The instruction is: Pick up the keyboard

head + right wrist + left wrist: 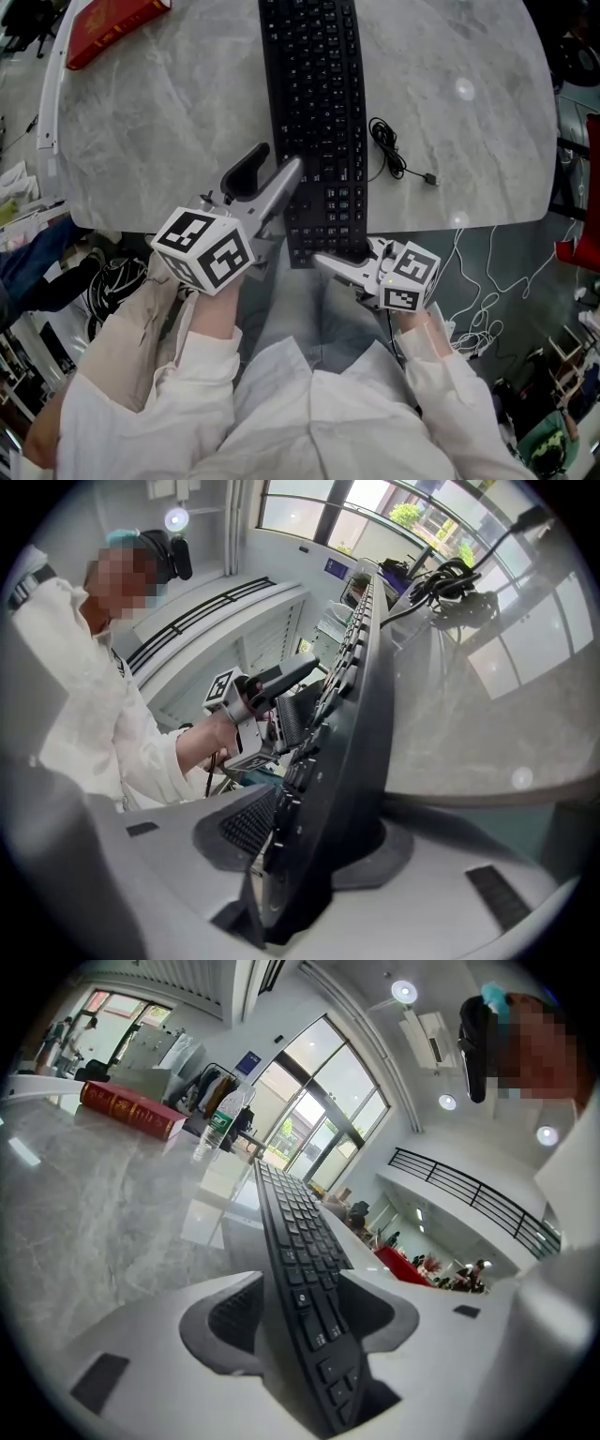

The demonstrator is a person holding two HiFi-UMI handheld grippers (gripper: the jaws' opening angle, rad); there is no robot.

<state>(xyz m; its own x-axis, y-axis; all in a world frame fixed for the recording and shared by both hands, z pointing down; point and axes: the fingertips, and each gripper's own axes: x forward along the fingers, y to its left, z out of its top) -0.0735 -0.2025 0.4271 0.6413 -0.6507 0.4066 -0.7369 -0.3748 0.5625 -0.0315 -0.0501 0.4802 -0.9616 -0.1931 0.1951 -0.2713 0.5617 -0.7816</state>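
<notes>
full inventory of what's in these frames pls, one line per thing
table: 1, grey-white marble, fills the upper head view
keyboard: 1, black, lengthwise down the table's middle, near end past the near edge
cable: 1, black, loosely coiled on the table right of the keyboard
book: 1, red, far left corner of the table
bottle: 1, clear with green label, beyond the book
cords: several, white, on the floor at right
left hand-held gripper: 1, grey, jaws apart around the keyboard's left edge
right hand-held gripper: 1, grey, jaws apart around the keyboard's near end
sleeves: 2, white, bottom of the head view
</notes>
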